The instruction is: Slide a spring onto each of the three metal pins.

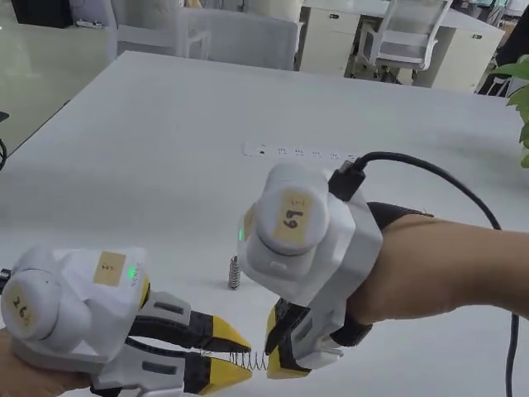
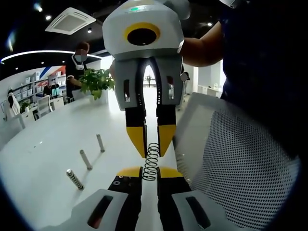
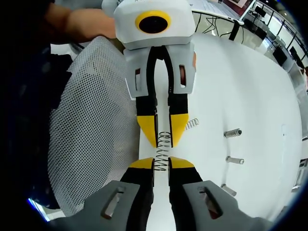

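While two hand-held grippers clamp one spring, three pins

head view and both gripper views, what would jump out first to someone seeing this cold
The small coiled metal spring held between the yellow-tipped left tool and right tool, each pinching one end, sits low in the head view. Beyond them, three short metal pins stand in a row on the white table, an end pin already wearing a spring, with a loose spare spring lying nearby.
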`<state>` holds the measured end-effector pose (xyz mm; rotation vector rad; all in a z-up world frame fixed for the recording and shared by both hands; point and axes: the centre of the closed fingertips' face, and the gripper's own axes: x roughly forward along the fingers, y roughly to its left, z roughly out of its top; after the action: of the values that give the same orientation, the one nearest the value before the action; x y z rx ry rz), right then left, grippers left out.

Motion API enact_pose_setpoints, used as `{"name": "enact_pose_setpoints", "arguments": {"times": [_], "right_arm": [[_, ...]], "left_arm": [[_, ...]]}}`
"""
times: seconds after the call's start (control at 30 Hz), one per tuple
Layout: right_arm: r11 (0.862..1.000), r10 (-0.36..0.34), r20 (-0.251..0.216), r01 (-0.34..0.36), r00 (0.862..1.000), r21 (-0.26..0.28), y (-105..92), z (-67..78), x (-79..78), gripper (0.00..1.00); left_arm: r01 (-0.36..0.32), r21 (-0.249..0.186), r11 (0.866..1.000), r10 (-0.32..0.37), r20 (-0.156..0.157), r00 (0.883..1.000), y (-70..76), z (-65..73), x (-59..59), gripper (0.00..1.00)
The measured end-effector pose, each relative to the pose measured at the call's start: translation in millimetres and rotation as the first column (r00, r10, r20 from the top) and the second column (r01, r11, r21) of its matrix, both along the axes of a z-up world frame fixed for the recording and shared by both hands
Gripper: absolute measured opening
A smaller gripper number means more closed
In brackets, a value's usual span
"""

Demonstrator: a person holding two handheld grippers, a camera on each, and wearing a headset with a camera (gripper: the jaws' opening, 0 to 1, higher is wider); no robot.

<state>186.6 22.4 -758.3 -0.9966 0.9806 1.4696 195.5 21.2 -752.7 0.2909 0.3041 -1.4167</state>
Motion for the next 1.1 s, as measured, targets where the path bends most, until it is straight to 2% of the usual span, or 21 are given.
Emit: {"name": "enact_pose_setpoints", "arguments": {"times": [0.23,0.33,0.43,0.6,0.87,1.1], "right_arm": [[1.000,-0.001,-0.008,0.001,1.000,0.021,-2.2,-1.1,-0.8,0.08],[0.999,-0.010,-0.018,0.011,1.000,0.030,-2.9,-3.6,-1.1,0.08],[0.999,-0.013,-0.023,0.014,1.000,0.029,-4.6,-9.0,-1.7,0.09],[0.999,-0.022,-0.024,0.023,0.999,0.034,-5.1,-11.3,-0.9,0.09],[0.999,-0.028,-0.006,0.028,1.000,0.038,-3.1,-1.7,2.7,0.08],[0.996,-0.043,0.010,0.042,0.999,0.077,7.1,15.8,5.9,0.08]], "left_arm": [[0.013,-0.017,1.000,-0.013,-0.010,1.000,-2.2,4.3,-3.8,0.02],[0.013,-0.020,1.000,-0.013,-0.012,1.000,-2.5,5.7,-4.3,0.02],[0.008,-0.044,0.999,-0.008,-0.016,1.000,-2.7,12.1,-3.1,0.02],[0.005,-0.049,0.999,-0.005,-0.014,1.000,-1.9,14.8,-3.3,0.02],[-0.005,-0.058,0.998,0.004,-0.018,1.000,-2.9,13.8,-1.9,0.02],[-0.020,-0.065,0.998,0.018,-0.022,1.000,-2.5,13.8,1.3,0.03]]}}
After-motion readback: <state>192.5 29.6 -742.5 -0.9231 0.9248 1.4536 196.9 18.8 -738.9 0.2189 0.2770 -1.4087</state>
